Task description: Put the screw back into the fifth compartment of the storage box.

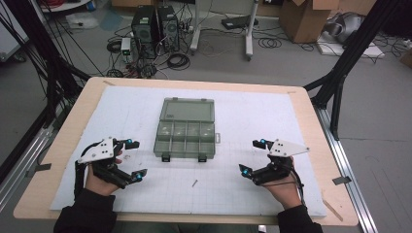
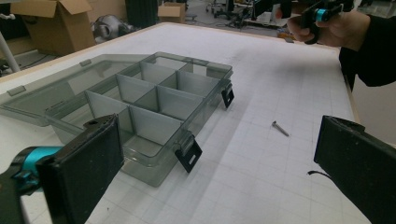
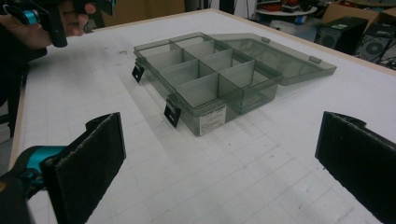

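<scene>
1. High view shows a smoky-grey compartment box (image 1: 185, 137) lying open in the middle of the white gridded mat (image 1: 243, 116), its clear lid (image 1: 187, 108) folded flat away from the person.
2. The box's tray is split into two rows of small compartments, and as far as can be seen nothing lies in them; two black latches (image 1: 166, 158) hang from the front wall that faces the person.
3. In the right gripper view a white label (image 3: 212, 118) sits on one short end wall of the box.
4. A small screw (image 1: 194, 183) lies loose on the mat, near the box's front edge and between the two grippers; the left gripper view shows it (image 2: 280, 128) apart from the box, touched by nothing.
5. The left gripper (image 1: 133, 158) hovers to the left of the box, well apart from it; its jaws stand wide open and hold nothing, the black pads (image 2: 86, 168) bare in its own view.
6. The right gripper (image 1: 252, 156) hovers to the right of the box at about the same nearness to the person; its jaws are spread wide as well and empty, with one pad (image 3: 88, 161) showing clean at the left of its own view.
7. Each gripper carries a grey three-cornered plate on top and sits in a hand with a dark sleeve.
8. The mat rests on a pale wooden table (image 1: 311, 126); beyond it, on the floor, stand two computer towers (image 1: 155, 30), tangled cables and cardboard boxes (image 1: 306, 17).
</scene>
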Tool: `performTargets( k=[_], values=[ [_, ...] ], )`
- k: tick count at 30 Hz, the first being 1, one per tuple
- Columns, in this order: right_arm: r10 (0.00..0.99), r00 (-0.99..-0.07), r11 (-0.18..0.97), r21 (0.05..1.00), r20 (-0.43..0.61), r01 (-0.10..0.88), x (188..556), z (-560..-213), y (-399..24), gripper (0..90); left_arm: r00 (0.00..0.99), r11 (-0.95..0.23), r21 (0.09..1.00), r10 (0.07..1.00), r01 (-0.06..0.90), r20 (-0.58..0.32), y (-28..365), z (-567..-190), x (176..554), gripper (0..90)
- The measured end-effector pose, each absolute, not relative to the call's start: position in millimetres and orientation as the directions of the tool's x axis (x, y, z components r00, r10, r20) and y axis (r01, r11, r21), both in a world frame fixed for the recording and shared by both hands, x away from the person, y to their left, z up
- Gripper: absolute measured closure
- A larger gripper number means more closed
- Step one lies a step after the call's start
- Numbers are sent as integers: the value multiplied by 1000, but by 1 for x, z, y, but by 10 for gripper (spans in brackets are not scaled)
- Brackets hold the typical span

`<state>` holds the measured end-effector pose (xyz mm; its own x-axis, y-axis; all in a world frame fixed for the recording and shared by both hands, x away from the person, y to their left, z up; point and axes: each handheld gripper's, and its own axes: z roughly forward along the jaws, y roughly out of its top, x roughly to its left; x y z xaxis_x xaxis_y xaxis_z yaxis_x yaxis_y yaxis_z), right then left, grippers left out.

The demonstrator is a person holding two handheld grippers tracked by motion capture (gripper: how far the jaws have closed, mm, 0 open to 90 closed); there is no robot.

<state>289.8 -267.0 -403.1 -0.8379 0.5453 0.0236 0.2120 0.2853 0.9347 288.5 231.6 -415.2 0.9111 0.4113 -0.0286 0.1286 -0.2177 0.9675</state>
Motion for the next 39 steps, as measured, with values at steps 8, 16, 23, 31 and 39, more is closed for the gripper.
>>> performTargets(
  k=[8,16,23,31,39],
  values=[
    [549,-836,293,934,11,205,290,-403,-267,5,911,-221,966,411,131,-30,231,-416,289,18],
    [553,-833,308,929,2,207,288,-403,-265,5,912,-216,968,409,128,-29,232,-415,288,18],
    [556,-831,306,928,8,214,289,-403,-267,5,912,-236,962,409,137,-30,225,-411,288,18],
    [559,-829,308,926,10,219,290,-404,-267,5,917,-272,951,398,146,-27,216,-404,289,18],
    [560,-828,310,925,10,221,290,-404,-268,5,922,-300,941,387,154,-28,202,-397,293,18]
  ],
)
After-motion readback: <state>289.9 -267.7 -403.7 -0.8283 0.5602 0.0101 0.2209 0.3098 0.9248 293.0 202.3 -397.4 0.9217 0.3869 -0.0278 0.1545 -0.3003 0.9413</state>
